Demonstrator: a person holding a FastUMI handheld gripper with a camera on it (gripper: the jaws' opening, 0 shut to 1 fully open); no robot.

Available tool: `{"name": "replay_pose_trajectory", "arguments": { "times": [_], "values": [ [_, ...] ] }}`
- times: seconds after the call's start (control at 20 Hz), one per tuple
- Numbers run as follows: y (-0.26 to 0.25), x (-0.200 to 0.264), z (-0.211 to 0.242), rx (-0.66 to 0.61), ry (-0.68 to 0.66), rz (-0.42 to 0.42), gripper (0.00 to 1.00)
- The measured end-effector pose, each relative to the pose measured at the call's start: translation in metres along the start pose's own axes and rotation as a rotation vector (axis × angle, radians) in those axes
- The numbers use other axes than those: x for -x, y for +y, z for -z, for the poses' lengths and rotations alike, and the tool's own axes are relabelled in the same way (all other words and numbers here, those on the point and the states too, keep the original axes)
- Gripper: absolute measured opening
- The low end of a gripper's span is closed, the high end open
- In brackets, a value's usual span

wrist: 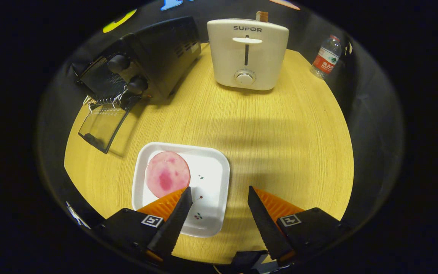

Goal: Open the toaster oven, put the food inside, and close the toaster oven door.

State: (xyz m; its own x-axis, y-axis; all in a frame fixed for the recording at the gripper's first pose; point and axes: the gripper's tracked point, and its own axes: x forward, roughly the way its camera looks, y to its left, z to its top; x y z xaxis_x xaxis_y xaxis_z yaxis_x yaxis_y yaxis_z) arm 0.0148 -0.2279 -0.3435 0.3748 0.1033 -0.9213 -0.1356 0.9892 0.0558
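Claw low in the frame, fingers spread wide apart, gripping nothing. Left fingertip over the near edge of the white plate; right fingertip over bare counter just beside the plate.

On the plate, lower left of centre: one round pink slice of food, lying flat toward the plate's left side, just ahead of the left finger. Rest of the plate bare apart from small printed sprigs.

Toaster oven at upper left, black, set at an angle, glass door already swung down flat onto the counter, wire rack visible at the mouth. Interior too dark to tell whether anything lies inside. Opening apparently done; step in hand judged as picking up the slice.

To do it well: shift left so the slice sits between the fingers rather than beside one; come in low and level with the plate; close on the slice's edge, since a thin flat disc offers little to pinch; squeeze gently, likely soft and floppy. Beware dragging the light plate along.

Further back, upper centre: white pop-up toaster with something brown poking from its top slot. Upper right: water bottle, upright, beyond the counter's edge.
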Motion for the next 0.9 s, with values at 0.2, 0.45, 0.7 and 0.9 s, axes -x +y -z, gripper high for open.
{"name": "replay_pose_trajectory", "arguments": {
  "times": [0.2,0.45,0.7,0.9],
  "values": [
    [0.002,-0.007,0.002,-0.002,0.051,0.009,0.67],
    [0.005,-0.009,0.002,0.010,0.059,0.004,0.48],
    [-0.004,-0.011,-0.002,-0.138,0.128,-0.010,0.28],
    [-0.006,-0.006,0.000,-0.135,0.116,-0.047,0.07]
  ]
}}
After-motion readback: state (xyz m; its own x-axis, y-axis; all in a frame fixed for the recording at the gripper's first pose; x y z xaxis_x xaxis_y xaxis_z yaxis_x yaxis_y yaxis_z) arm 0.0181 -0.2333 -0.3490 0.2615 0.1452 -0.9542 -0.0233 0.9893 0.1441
